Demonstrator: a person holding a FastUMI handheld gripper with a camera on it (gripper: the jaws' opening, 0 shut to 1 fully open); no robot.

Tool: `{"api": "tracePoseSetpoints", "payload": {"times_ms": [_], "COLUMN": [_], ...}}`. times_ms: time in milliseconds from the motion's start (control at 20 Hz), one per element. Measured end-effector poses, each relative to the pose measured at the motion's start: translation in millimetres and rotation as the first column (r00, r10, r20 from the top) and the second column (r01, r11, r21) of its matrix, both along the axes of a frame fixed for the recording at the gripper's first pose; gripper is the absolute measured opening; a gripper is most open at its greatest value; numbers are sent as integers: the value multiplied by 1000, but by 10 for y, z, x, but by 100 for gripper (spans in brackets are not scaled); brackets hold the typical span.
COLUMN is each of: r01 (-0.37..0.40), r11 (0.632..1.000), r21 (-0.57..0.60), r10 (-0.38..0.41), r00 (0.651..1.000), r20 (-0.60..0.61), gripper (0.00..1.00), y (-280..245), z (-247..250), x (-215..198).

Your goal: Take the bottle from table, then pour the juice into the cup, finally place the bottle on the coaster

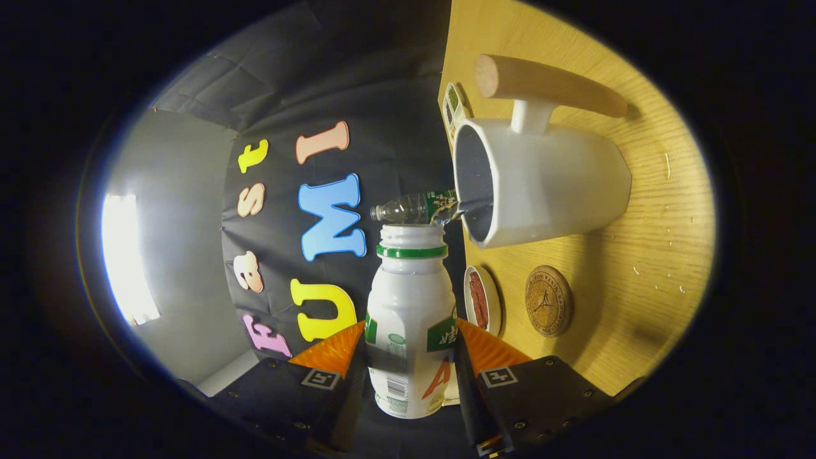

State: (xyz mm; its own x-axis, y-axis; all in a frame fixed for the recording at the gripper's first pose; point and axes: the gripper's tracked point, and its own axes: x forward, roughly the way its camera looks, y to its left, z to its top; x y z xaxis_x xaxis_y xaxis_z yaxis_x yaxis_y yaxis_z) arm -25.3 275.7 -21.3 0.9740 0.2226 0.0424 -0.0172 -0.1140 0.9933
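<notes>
table: so the whole view is rolled sideways, and the wooden table (637, 210) fills the 3 o'clock side; light oak-look grain with a few pale specks or crumbs on it, can't tell which.

booth wall: black cloth from 12 down to about 8 o'clock, creased. Past its edge at 9 o'clock there's a plain grey room wall with one very bright blown-out patch; window or lamp, no idea.

cup: white cup (548, 185) at about 1 o'clock from the bottle, with a stubby white stem and a wooden rod handle (548, 84). Its mouth faces the bottle's open neck and the inside looks dark; can't make out whether any liquid is in it.

bottle: white bottle (411, 319) with a green ring under the threads and no cap on, sitting right between the fingers. Its base is cut off behind the gripper body.

gripper: gripper (411, 350) clamped on the bottle, a finger pressed against each side of it.

clear bottle: small clear plastic bottle (414, 207) at 12 o'clock of the white one, partly hidden by the cup rim.

coaster: round cork coaster (548, 301) at 3 o'clock of the bottle, nothing on it.

small dish: between bottle and coaster, a white dish (481, 299) holding something reddish, hard to identify.

packet: a little printed packet (454, 108) beyond the cup, mostly hidden.
</notes>
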Motion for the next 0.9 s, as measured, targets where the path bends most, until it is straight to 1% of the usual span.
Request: {"api": "tracePoseSetpoints", "payload": {"times_ms": [600, 900], "r01": [0, -13], "r11": [1000, 998], "r21": [19, 57], "r10": [0, 12], "r00": [1000, 1000], "r20": [16, 12], "gripper": [65, 65], "y": [28, 76], "z": [21, 47], "x": [12, 19]}}
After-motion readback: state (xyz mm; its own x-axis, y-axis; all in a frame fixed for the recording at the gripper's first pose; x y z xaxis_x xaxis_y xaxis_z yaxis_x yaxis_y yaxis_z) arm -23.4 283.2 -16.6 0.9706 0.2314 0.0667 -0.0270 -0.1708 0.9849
